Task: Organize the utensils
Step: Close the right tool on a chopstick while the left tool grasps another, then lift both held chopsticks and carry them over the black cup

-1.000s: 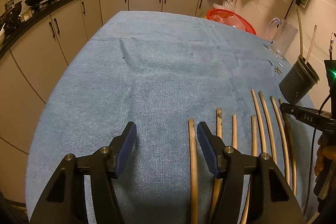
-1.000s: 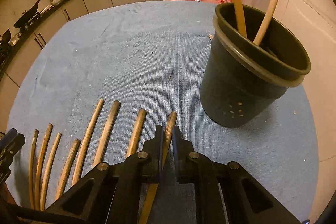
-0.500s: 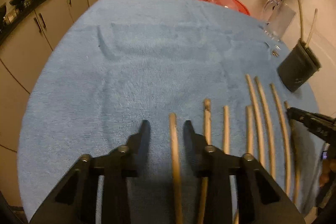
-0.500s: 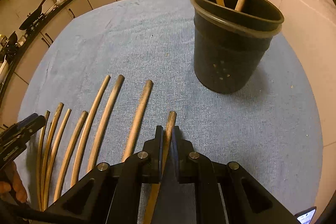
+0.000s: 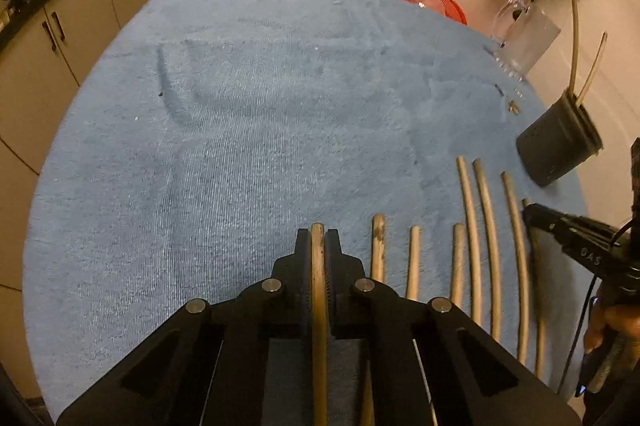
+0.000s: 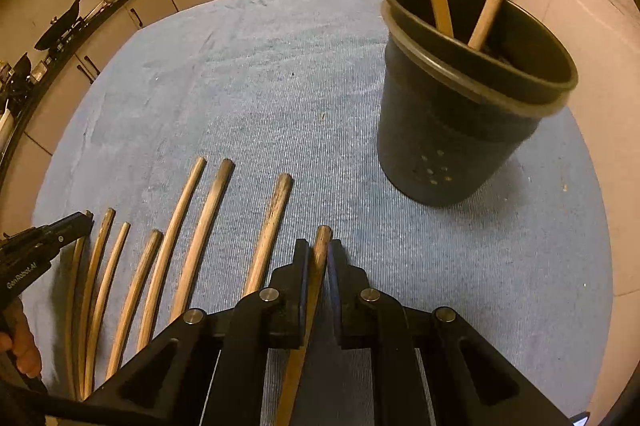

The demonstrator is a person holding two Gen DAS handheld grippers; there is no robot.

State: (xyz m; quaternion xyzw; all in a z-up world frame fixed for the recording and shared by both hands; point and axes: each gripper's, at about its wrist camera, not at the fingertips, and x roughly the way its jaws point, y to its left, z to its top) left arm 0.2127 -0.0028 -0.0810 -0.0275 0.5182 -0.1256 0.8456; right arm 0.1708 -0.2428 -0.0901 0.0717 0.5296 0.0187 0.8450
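Left tongs (image 5: pixel 318 244): clenched on the leftmost chopstick (image 5: pixel 319 290) lying on the bench (image 5: pixel 240 126).
Right tongs (image 6: pixel 318 254): clenched on the rightmost chopstick (image 6: pixel 316 266).
Risk: thin sticks may pivot or slip when lifted; the holder (image 6: pixel 460 130) could be tipped.
Count: eight chopsticks on the cloth, two in the holder.

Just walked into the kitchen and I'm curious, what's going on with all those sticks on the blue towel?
A person is sorting chopsticks with a claw in each hand. The left claw is shut on the leftmost chopstick of the row on the blue towel. The right claw is shut on the rightmost chopstick. Two chopsticks already stand in the black holder; six others lie loose between the claws.
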